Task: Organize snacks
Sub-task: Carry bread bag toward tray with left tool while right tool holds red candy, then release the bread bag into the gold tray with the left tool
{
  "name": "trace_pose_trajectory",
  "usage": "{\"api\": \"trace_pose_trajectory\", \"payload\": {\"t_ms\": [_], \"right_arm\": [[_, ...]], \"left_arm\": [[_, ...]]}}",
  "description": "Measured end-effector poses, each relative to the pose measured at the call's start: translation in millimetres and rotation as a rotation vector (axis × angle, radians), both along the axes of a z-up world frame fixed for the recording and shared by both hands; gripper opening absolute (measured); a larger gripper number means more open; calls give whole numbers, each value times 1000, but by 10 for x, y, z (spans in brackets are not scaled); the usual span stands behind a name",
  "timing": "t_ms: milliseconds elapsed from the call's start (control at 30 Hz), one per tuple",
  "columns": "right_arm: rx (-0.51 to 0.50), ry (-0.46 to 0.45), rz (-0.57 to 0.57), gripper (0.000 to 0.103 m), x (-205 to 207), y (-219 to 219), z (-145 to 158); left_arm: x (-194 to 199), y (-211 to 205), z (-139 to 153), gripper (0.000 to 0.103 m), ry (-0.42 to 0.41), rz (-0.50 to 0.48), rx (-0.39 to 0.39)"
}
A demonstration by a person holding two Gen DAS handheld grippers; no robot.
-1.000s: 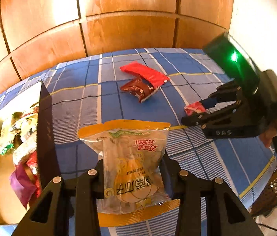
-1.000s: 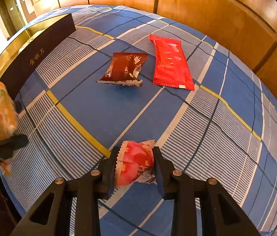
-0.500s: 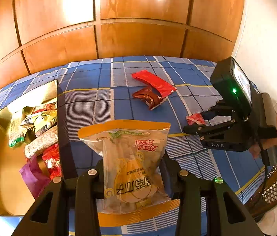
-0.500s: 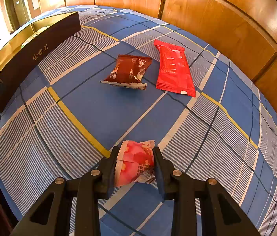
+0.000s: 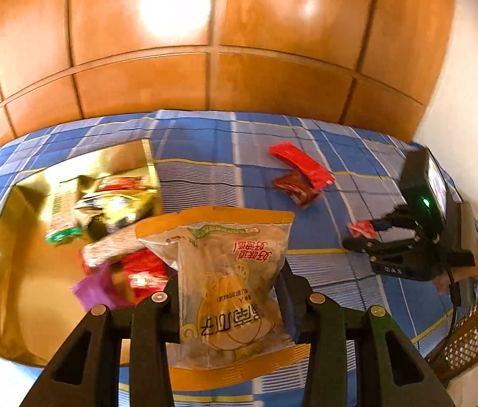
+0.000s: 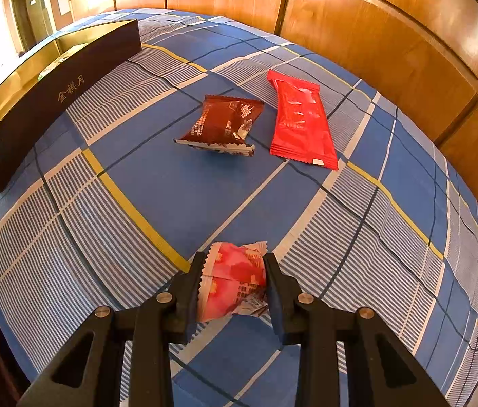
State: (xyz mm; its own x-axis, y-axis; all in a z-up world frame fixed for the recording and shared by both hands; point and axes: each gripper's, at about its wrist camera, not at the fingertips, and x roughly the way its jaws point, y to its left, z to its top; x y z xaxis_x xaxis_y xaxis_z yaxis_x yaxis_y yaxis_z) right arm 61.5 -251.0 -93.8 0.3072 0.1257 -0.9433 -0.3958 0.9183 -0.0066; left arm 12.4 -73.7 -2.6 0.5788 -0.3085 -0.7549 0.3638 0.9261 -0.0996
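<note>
In the left wrist view the open box (image 5: 11, 271) sits at left on the bed (image 5: 205, 149), packets (image 5: 110, 203) heaped inside. Two wrappers (image 5: 301, 176) lie side by side at upper right. The large pouch (image 5: 228, 278) stands lower centre, before the box's right wall.

a home, most likely a bedroom. a blue plaid cloth (image 6: 157, 183) with white stripes and yellow lines, like a bedsheet, covers a broad, soft-looking surface that rounds off at its edges. glossy wooden panelling (image 5: 205, 78), like wardrobe doors or a headboard wall, rises along the far side, and a plain white wall (image 5: 469, 101) meets it on the right. a woven wicker piece (image 5: 469, 339) stands low at the near right.
</note>
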Motion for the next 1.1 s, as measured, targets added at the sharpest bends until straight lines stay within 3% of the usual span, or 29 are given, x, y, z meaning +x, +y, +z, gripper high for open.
{"api": "trace_pose_trajectory", "payload": {"t_ms": [233,367,533,767,967,1100], "right_arm": [[-3,-3,3,33,-4,-2,1],[-10,-4,2,33,-9,12,8],[-12,-3,-4,33,-11,23,10],[-8,-1,-13,33,-8,12,6],[-7,-1,-17,33,-3,6,4],[-7,-1,-14,33,-4,10,5]], "left_arm": [[199,894,85,41,12,236,-44],[306,1512,-68,41,88,412,-75],[355,1921,-297,41,175,526,-105],[633,1838,-391,41,198,506,-103],[965,1708,-524,42,237,459,-44],[1042,1700,-612,49,256,460,-6]]}}
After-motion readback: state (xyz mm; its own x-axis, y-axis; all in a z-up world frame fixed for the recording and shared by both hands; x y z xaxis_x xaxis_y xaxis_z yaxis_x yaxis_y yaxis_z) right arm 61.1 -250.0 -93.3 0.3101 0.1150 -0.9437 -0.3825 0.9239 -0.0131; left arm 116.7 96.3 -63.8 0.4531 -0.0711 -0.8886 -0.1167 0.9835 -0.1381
